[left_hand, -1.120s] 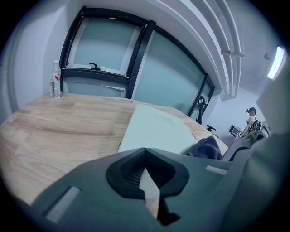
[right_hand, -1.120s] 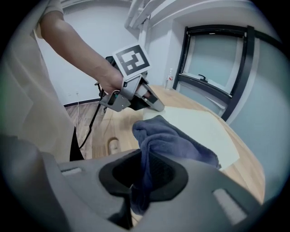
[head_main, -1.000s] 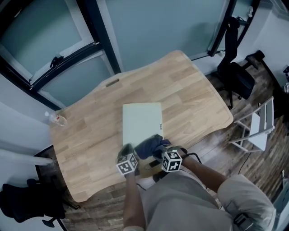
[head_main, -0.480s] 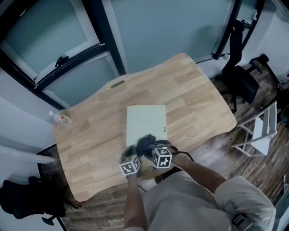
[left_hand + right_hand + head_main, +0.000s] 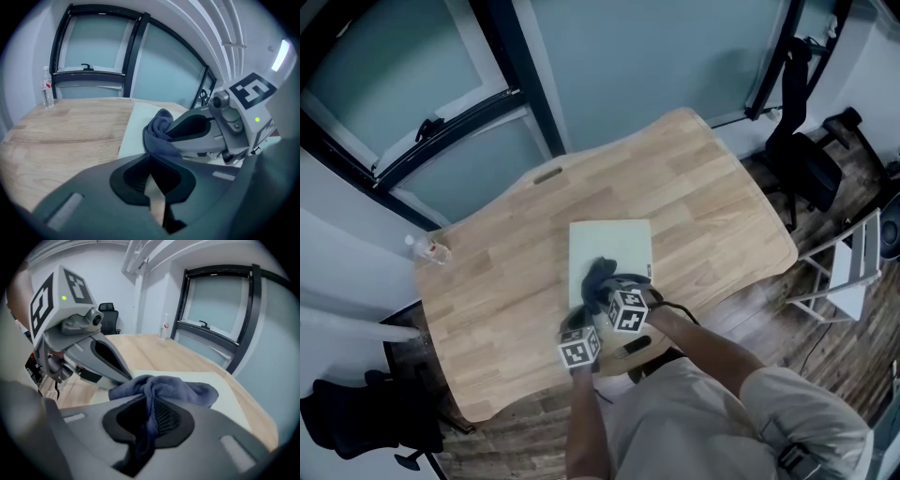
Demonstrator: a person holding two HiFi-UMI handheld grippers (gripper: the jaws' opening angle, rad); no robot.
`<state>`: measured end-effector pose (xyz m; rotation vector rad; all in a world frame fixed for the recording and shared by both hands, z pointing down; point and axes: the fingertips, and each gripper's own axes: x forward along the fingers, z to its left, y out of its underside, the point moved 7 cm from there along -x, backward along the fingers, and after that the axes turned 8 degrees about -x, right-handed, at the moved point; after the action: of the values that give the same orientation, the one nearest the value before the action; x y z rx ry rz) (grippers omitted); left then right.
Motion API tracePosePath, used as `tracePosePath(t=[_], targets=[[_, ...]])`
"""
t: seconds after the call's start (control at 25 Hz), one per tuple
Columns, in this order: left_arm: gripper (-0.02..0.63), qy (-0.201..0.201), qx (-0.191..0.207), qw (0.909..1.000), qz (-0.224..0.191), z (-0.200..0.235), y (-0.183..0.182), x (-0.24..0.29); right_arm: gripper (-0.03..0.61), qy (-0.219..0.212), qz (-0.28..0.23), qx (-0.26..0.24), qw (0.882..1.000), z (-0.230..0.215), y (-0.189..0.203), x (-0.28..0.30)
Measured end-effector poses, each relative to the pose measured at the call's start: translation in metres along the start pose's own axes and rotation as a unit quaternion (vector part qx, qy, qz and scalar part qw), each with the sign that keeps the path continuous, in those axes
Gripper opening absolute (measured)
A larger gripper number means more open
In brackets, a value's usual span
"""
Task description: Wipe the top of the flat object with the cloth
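A flat white object (image 5: 617, 242) lies on the wooden table (image 5: 506, 272), near its front edge. A dark blue cloth (image 5: 598, 276) rests bunched on the object's near half, and my right gripper (image 5: 606, 289) is shut on it. From the right gripper view the cloth (image 5: 164, 387) hangs out of the closed jaws over the white surface (image 5: 229, 397). My left gripper (image 5: 581, 325) sits at the object's near left corner, just beside the right one, jaws shut with nothing seen in them. The left gripper view shows the cloth (image 5: 159, 131) and the right gripper (image 5: 201, 131) close ahead.
A small water bottle (image 5: 427, 249) stands at the table's far left edge. Dark window frames (image 5: 450, 122) run behind the table. A black chair (image 5: 802, 159) and a white stool (image 5: 848, 272) stand on the floor to the right, another black chair (image 5: 356, 422) at the lower left.
My right gripper has slid the cloth leftward and farther onto the white object. The left gripper has stayed by the near left corner.
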<state>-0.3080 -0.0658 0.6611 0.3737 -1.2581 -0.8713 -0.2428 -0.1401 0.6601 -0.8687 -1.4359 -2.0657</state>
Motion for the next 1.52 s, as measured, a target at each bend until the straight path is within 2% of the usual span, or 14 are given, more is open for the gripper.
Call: tracePosePath(t=[0.36, 0.92, 1.16, 1.36, 1.52], targets=[[0.008, 0.0, 0.0, 1.0, -0.006, 0.001, 0.0, 0.001, 0.046, 0.034, 0.007, 0.029, 0.999, -0.037, 0.009, 0.005], [0.008, 0.007, -0.003, 0.9999, -0.01, 0.0, -0.002, -0.002, 0.046, 0.098, 0.059, 0.018, 0.993, -0.103, 0.057, -0.017], [0.008, 0.012, 0.007, 0.9999, -0.006, 0.001, -0.002, -0.002, 0.046, 0.157, 0.081, 0.07, 0.982, -0.136, 0.097, -0.04], [0.008, 0.027, 0.003, 0.9996, -0.008, 0.002, -0.001, -0.002, 0.046, 0.156, 0.125, 0.056, 0.978, -0.162, 0.099, -0.035], [0.008, 0.028, 0.0, 0.9996, -0.009, 0.001, -0.002, -0.002, 0.044, 0.151, 0.137, 0.055, 0.977, -0.181, 0.087, -0.022]])
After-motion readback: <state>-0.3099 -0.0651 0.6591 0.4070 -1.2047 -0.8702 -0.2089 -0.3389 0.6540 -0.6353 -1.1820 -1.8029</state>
